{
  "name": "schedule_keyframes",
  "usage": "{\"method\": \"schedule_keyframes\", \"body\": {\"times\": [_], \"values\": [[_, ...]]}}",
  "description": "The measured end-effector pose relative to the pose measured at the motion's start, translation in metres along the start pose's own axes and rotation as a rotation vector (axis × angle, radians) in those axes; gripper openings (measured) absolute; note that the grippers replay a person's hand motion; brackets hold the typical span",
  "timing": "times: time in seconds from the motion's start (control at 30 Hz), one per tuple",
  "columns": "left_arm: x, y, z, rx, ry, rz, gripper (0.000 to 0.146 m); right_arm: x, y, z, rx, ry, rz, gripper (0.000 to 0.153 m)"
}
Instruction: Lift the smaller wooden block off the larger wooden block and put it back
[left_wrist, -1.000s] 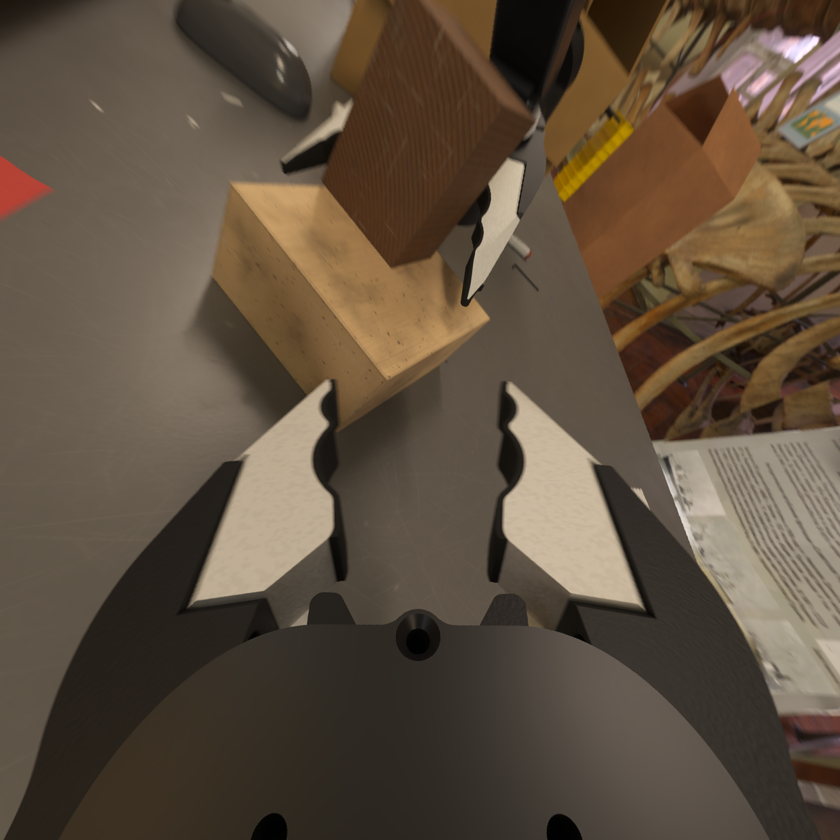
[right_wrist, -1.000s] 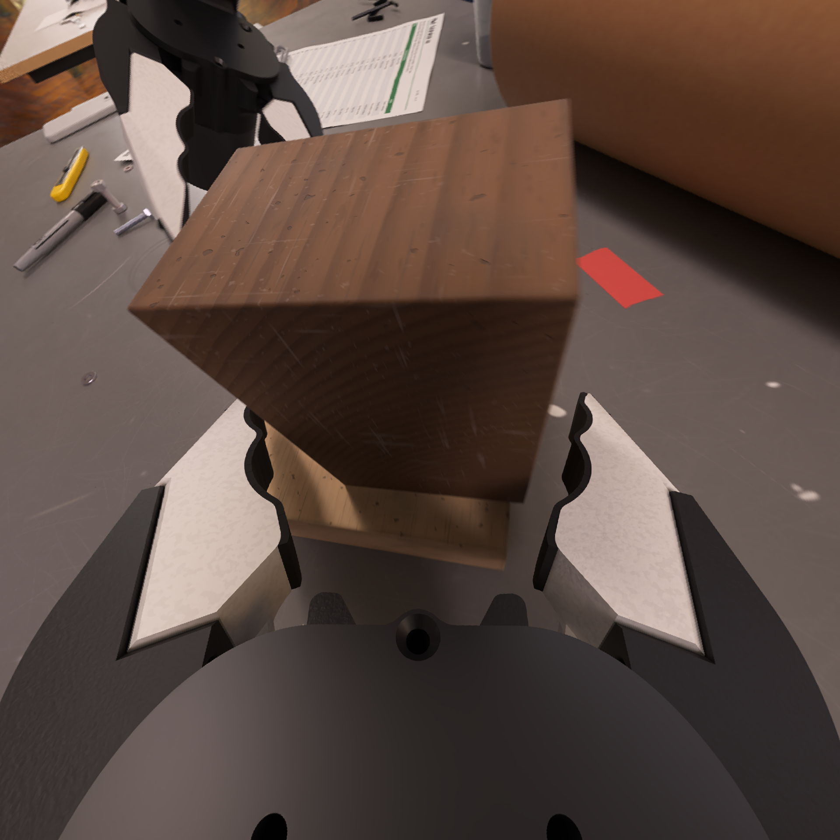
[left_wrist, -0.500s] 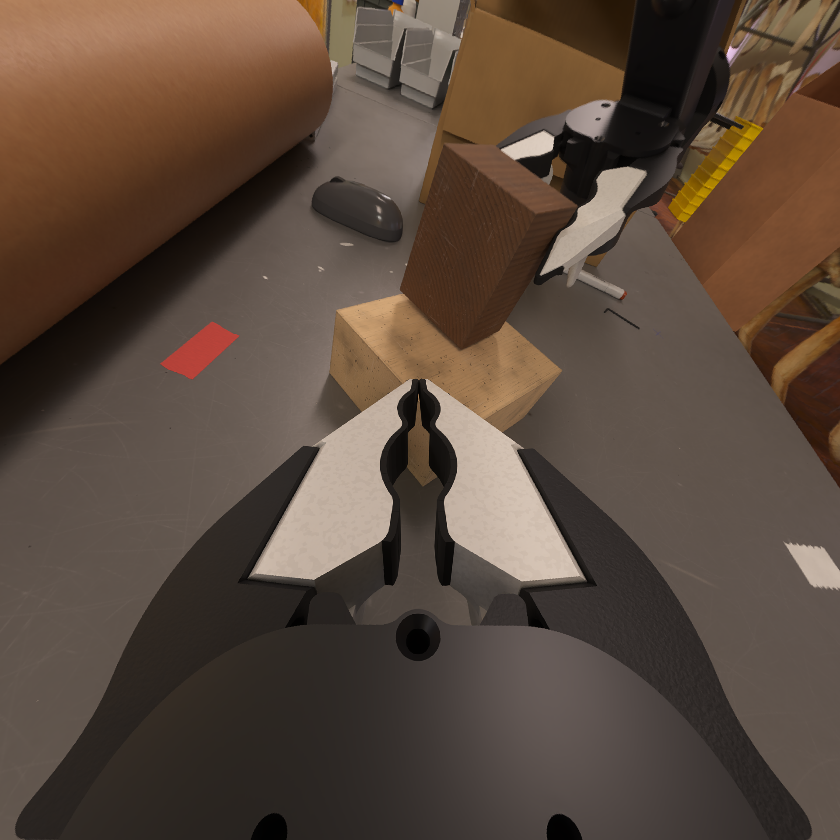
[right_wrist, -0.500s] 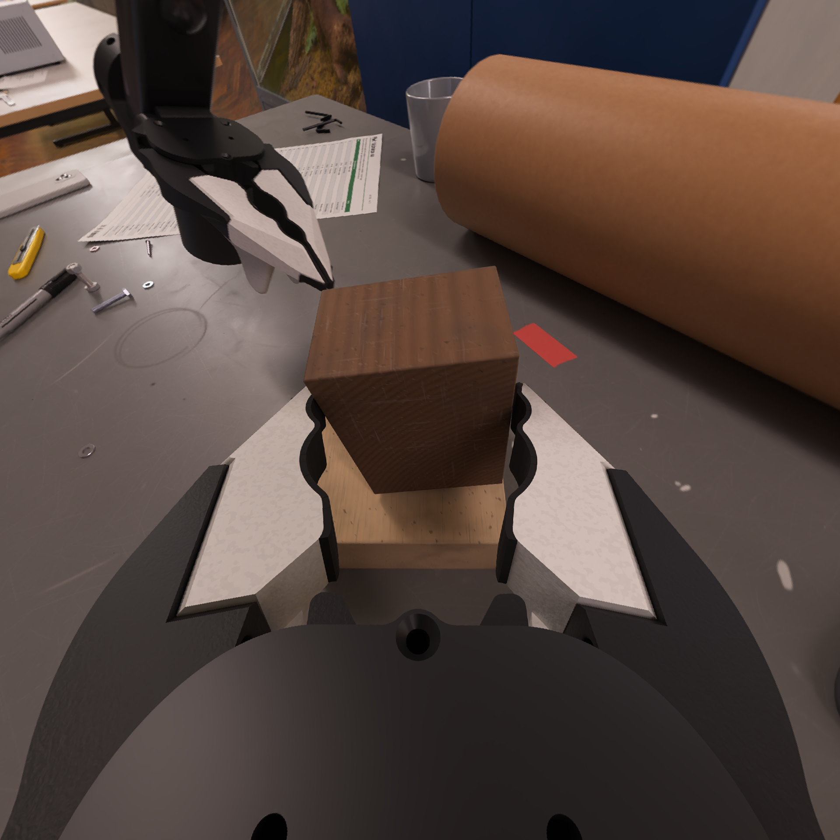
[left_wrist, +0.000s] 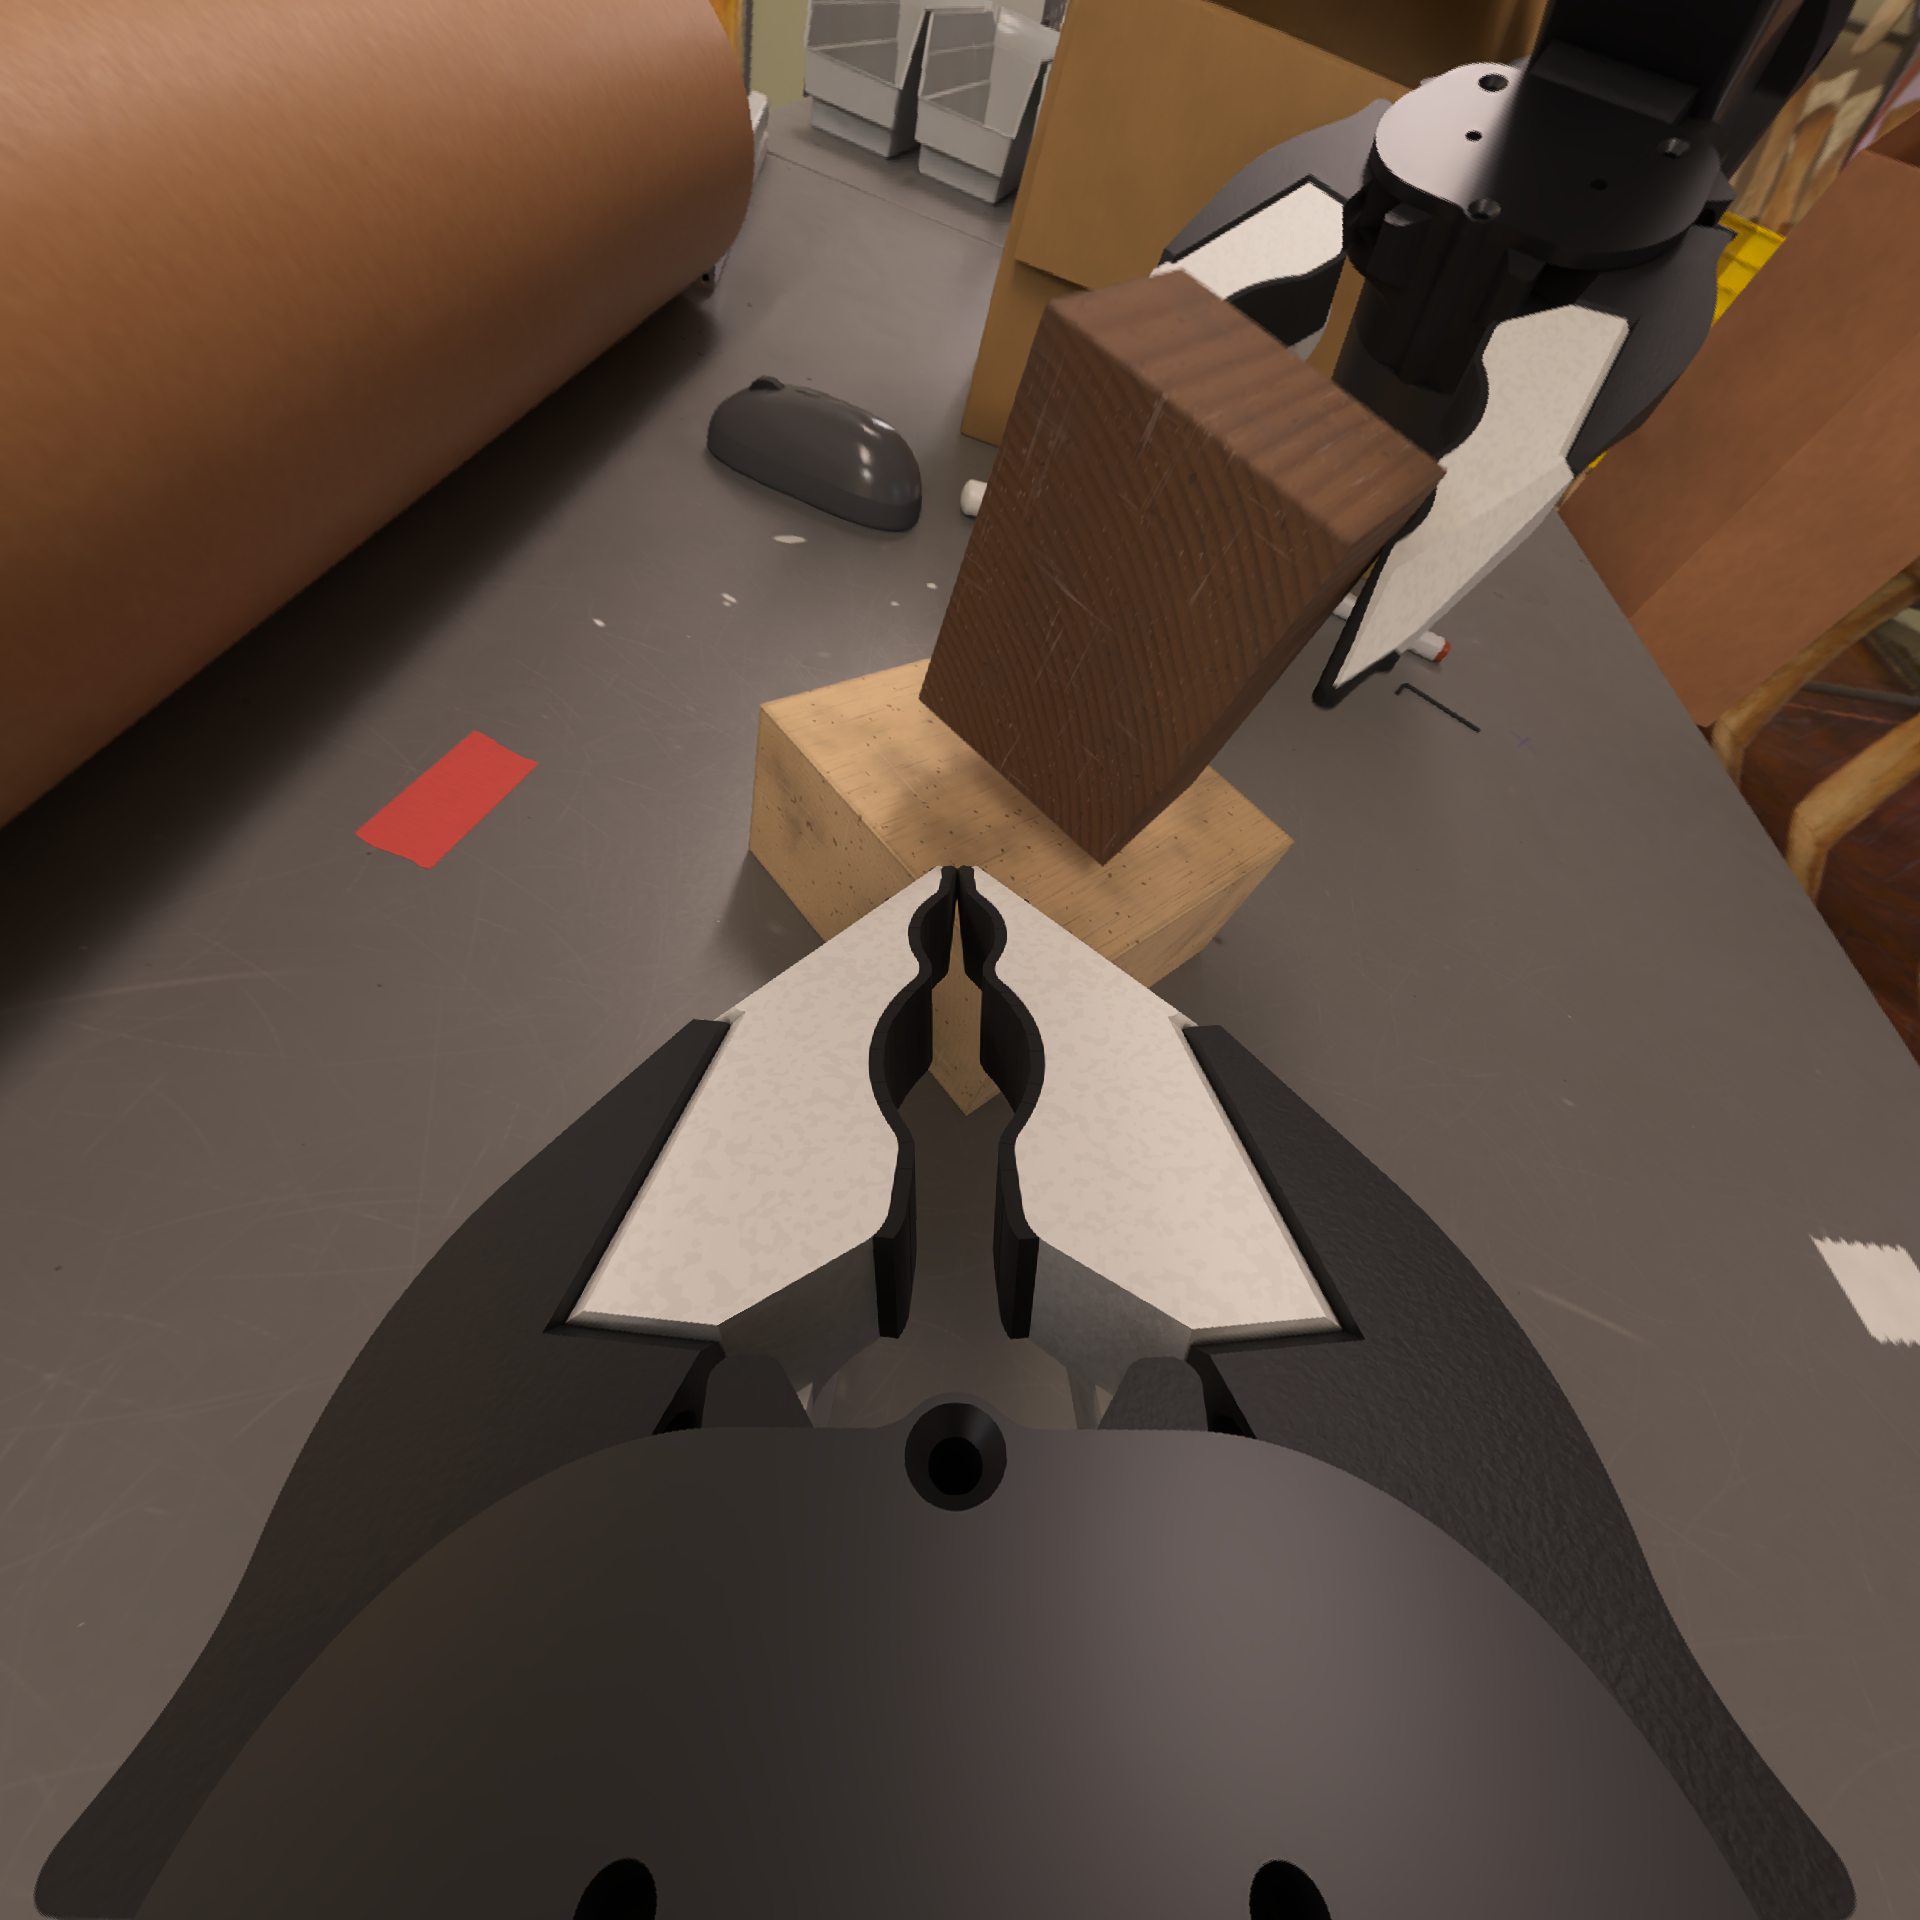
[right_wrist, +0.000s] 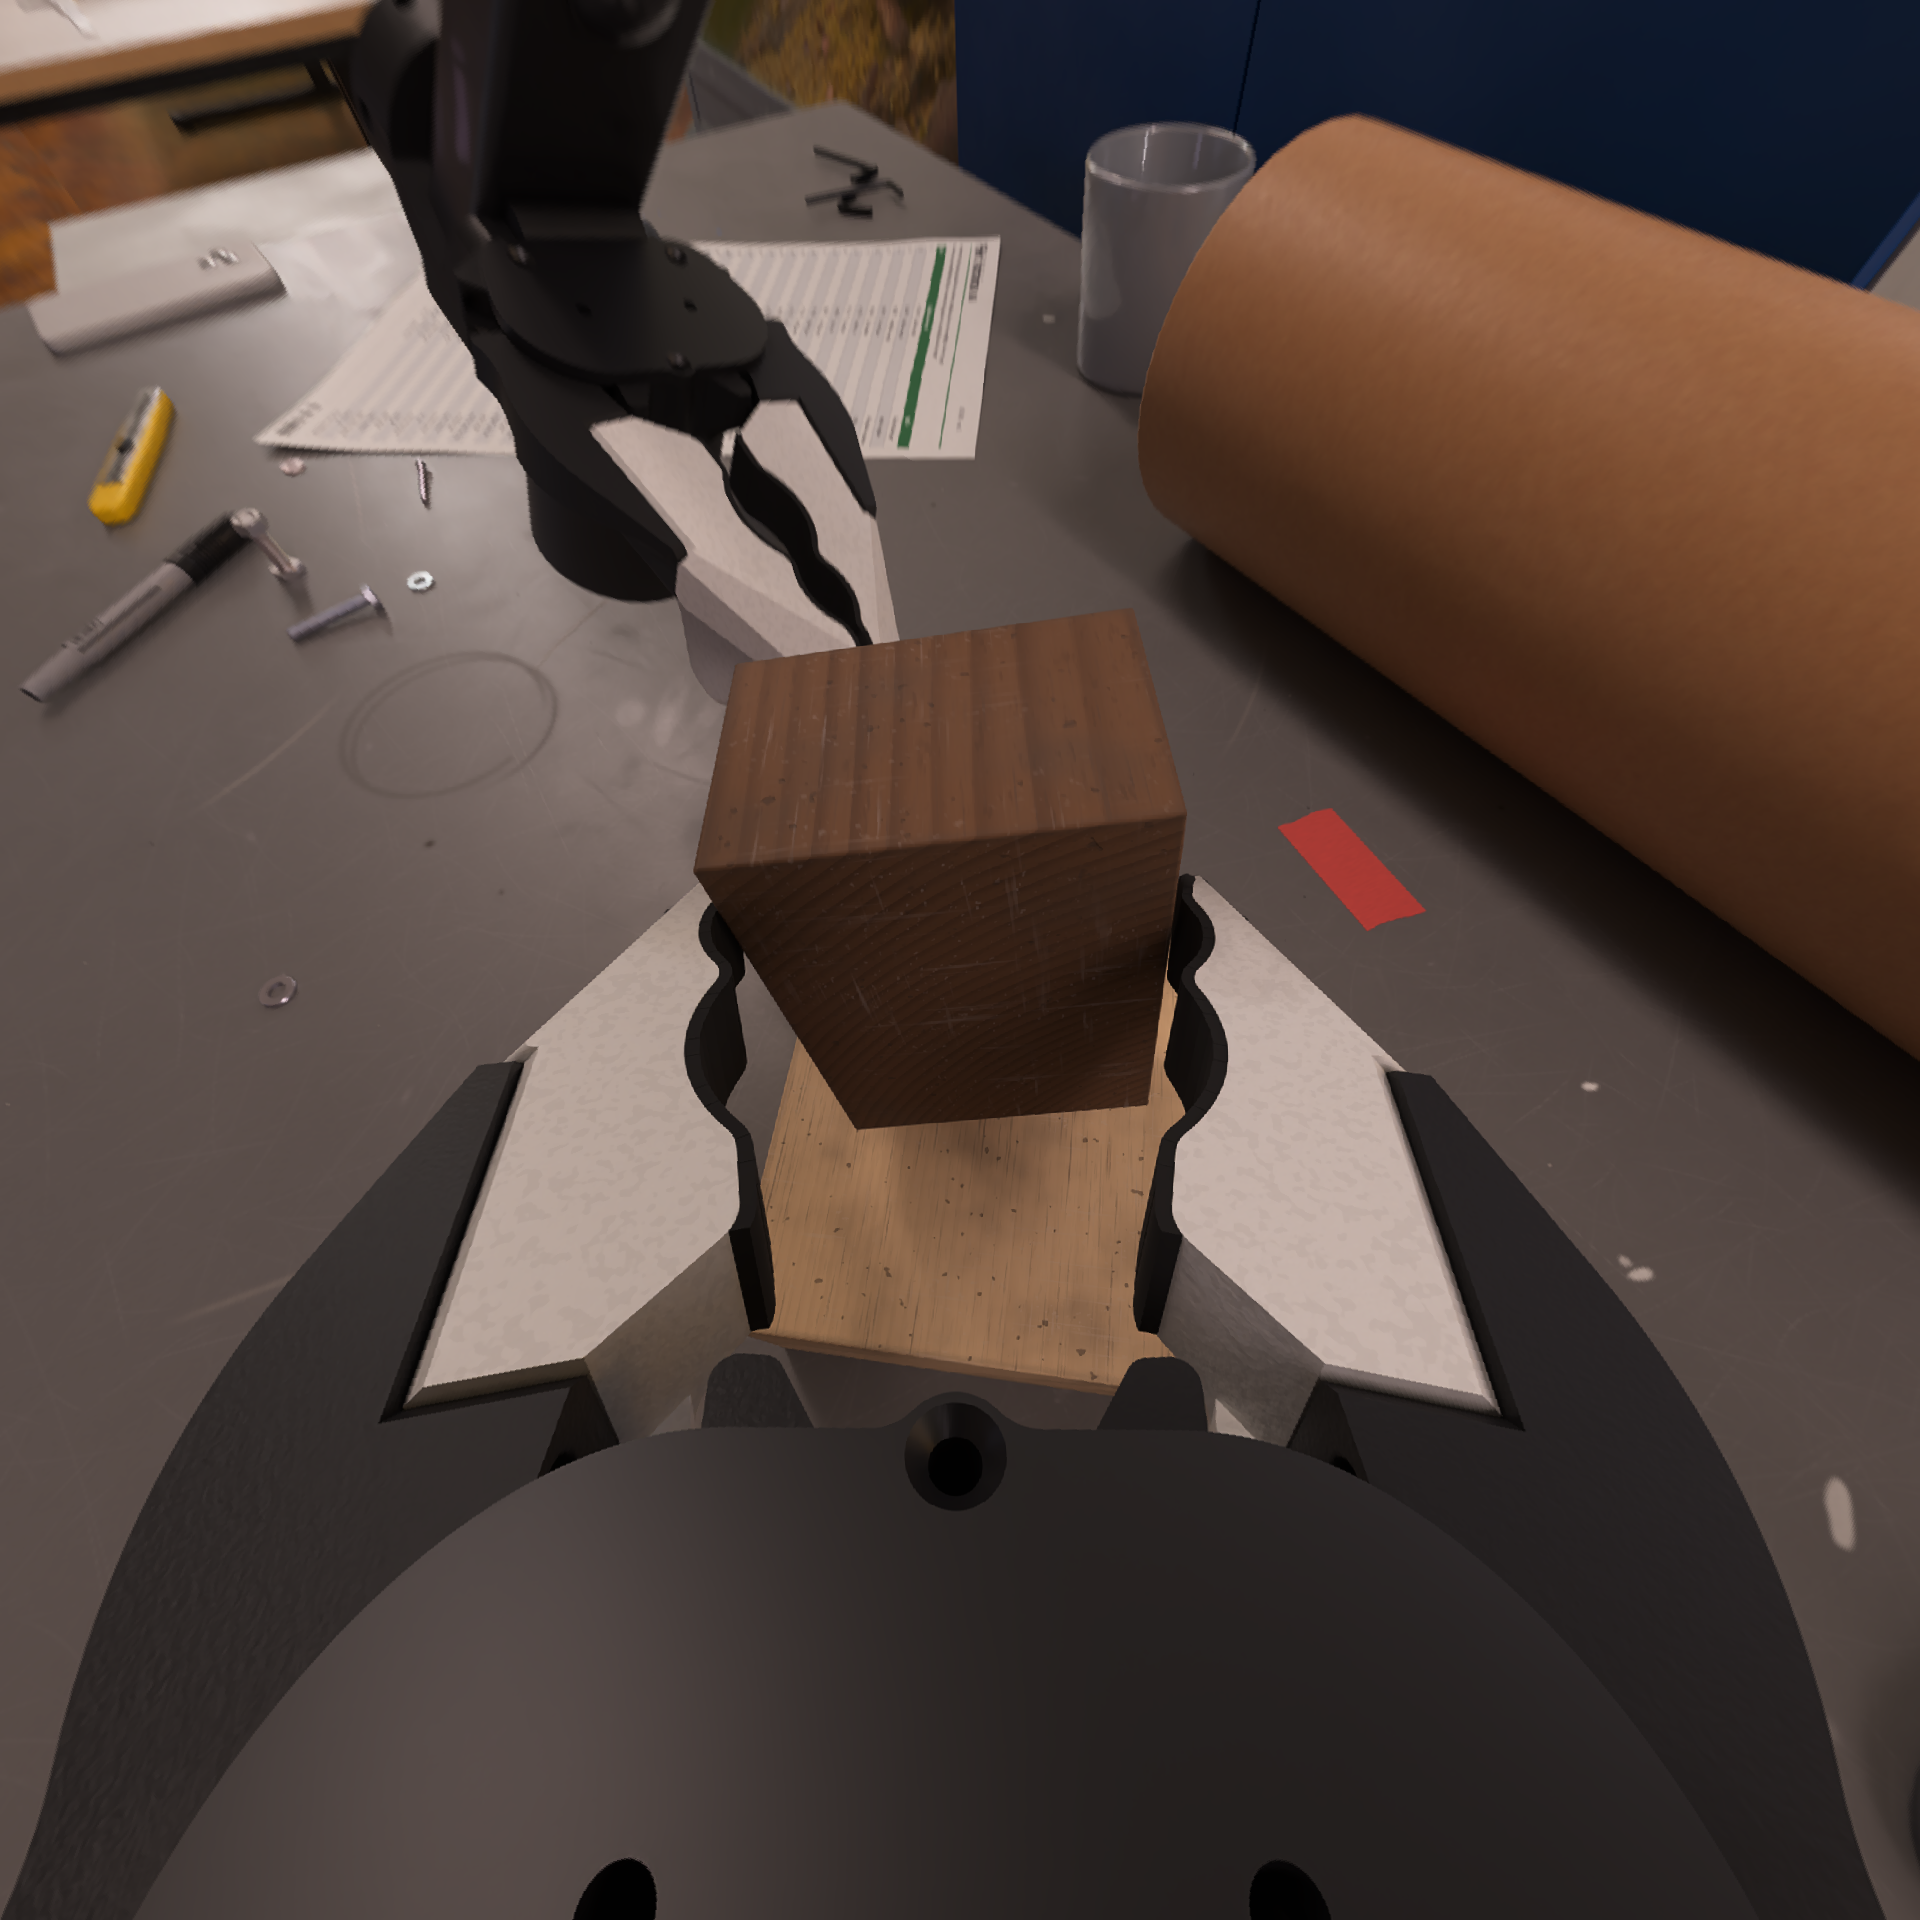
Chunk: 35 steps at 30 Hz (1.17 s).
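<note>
The smaller dark wooden block (right_wrist: 935, 883) is gripped between the two fingertips of my right gripper (right_wrist: 956, 920). It hangs tilted, close over the top of the larger light wooden block (right_wrist: 956, 1247). In the left wrist view the dark block (left_wrist: 1143, 561) leans right over the light block (left_wrist: 883, 790), with a right finger (left_wrist: 1455, 540) beside it. My left gripper (left_wrist: 956, 878) is shut and empty, its tips over the light block's near corner. It also shows in the right wrist view (right_wrist: 862, 634) just behind the dark block.
A big brown paper roll (right_wrist: 1558, 520) lies along one side of the grey table (left_wrist: 312, 1143). A dark mouse (left_wrist: 821, 457) and cardboard box (left_wrist: 1122, 156) stand beyond the blocks. A grey cup (right_wrist: 1153, 239), printed sheet (right_wrist: 914, 332), marker (right_wrist: 135, 613) and bolts lie far off. The table edge (left_wrist: 1714, 748) runs close on the right.
My left gripper closed and drew back from the blocks. My right gripper closed on the dark block and has since raised it slightly, bringing it nearer my left gripper.
</note>
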<state>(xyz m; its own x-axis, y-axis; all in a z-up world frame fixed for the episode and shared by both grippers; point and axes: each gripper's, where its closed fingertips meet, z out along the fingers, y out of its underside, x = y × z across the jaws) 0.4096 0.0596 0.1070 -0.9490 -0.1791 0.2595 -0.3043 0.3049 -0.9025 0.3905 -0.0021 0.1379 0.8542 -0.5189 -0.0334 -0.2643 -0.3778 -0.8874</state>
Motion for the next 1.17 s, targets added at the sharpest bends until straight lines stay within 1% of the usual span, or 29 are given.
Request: {"method": "schedule_keyframes", "body": {"times": [0.1,0.3,0.4,0.6,0.67,0.7,0.8,0.9,1.07,1.17], "values": [[-0.001,-0.004,-0.002,0.015,-0.007,0.002,0.0,-0.002,0.003,0.006,-0.065,-0.002,-0.001,0.083],[-0.002,0.001,0.004,-0.003,0.004,-0.014,0.0,-0.004,0.005,0.019,-0.117,-0.024,0.001,0.083],[0.0,-0.001,0.003,-0.008,-0.003,-0.001,0.0,-0.009,0.002,0.023,-0.097,-0.059,0.02,0.083],[0.0,0.0,0.006,-0.023,-0.02,0.024,0.0,-0.008,0.001,0.024,-0.094,-0.056,0.02,0.083],[0.0,-0.001,0.004,-0.024,-0.018,0.015,0.0,-0.007,0.001,0.023,-0.095,-0.056,0.02,0.098],[0.0,-0.003,0.003,-0.017,-0.022,0.018,0.0,-0.008,0.001,0.023,-0.097,-0.056,0.019,0.103],[0.001,-0.005,0.003,-0.01,-0.028,0.028,0.0,-0.008,0.001,0.023,-0.098,-0.054,0.013,0.105],[0.0,-0.001,0.006,-0.039,-0.034,0.035,0.0,-0.008,0.0,0.024,-0.095,-0.053,0.015,0.106],[0.0,-0.008,0.002,-0.011,-0.032,0.03,0.0,-0.008,0.001,0.024,-0.099,-0.052,0.013,0.106],[0.0,-0.002,0.007,-0.034,-0.033,0.031,0.0,-0.008,0.0,0.024,-0.097,-0.055,0.018,0.106]]}}
